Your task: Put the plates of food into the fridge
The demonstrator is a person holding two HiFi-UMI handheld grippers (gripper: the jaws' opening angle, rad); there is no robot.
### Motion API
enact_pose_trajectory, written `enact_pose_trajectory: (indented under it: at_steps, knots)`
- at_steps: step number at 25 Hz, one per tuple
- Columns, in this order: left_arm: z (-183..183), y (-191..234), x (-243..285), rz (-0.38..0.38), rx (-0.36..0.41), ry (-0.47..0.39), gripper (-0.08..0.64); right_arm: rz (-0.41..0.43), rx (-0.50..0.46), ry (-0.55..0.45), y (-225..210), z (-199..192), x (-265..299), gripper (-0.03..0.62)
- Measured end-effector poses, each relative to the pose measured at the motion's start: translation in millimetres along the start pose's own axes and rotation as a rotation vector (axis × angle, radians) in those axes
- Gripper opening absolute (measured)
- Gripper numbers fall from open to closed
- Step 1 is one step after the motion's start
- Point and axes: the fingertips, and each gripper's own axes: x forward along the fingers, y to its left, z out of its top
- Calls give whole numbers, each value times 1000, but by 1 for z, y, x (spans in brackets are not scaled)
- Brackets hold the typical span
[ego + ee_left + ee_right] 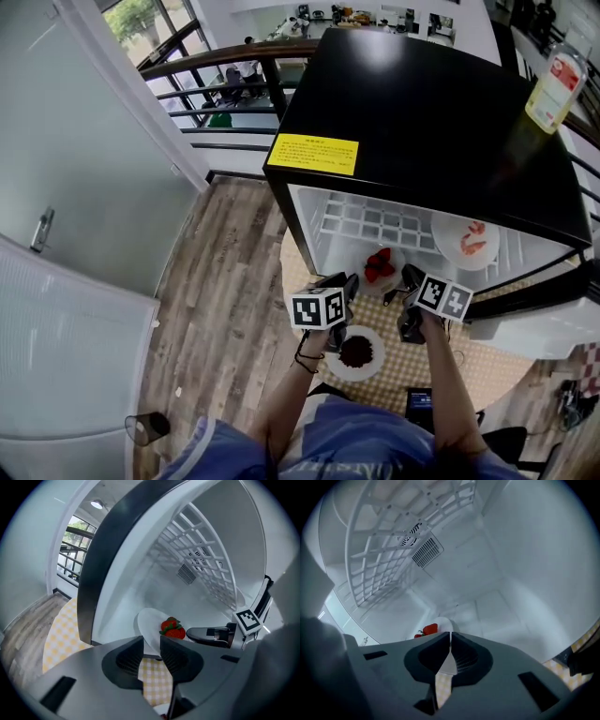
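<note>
The right gripper (450, 638) had its fingers closed on a thin white edge, the near rim of the plate of strawberries (444, 622), which ran straight on past their tips. The left gripper (151, 643) had its fingers apart. The same plate's rim showed at the top of the gap, but no pad could be seen pressing on it, and checked cloth showed through lower down. In the head view the two grippers flanked this plate, left and right of it. It sat low in the open fridge (422, 103), on the floor just inside the front lip, with most of the depth behind it unused. Above it, on the wire shelf (375, 225), a plate of shrimp (445, 239) lay off to the right. One plate was not yet inside: a plate of dark food (375, 364) rested on the bench (487, 375), in front of the fridge. It lay on the person's side of both grippers, behind the way the fingers pointed. It lay closer to the left gripper than to the right, so the free left hand looked the better placed to draw back and turn for it once the strawberries were let go.
</note>
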Motion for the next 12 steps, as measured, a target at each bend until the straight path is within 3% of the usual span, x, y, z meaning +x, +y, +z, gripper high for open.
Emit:
enact_pose_trajectory:
  at_steps: [7, 12]
  knots:
    - [9, 8, 10, 87, 16, -48, 119, -25, -76, -13, 4, 16, 21, 25]
    - [12, 16, 17, 159, 58, -58, 120, -102, -297, 22, 6, 13, 33, 25]
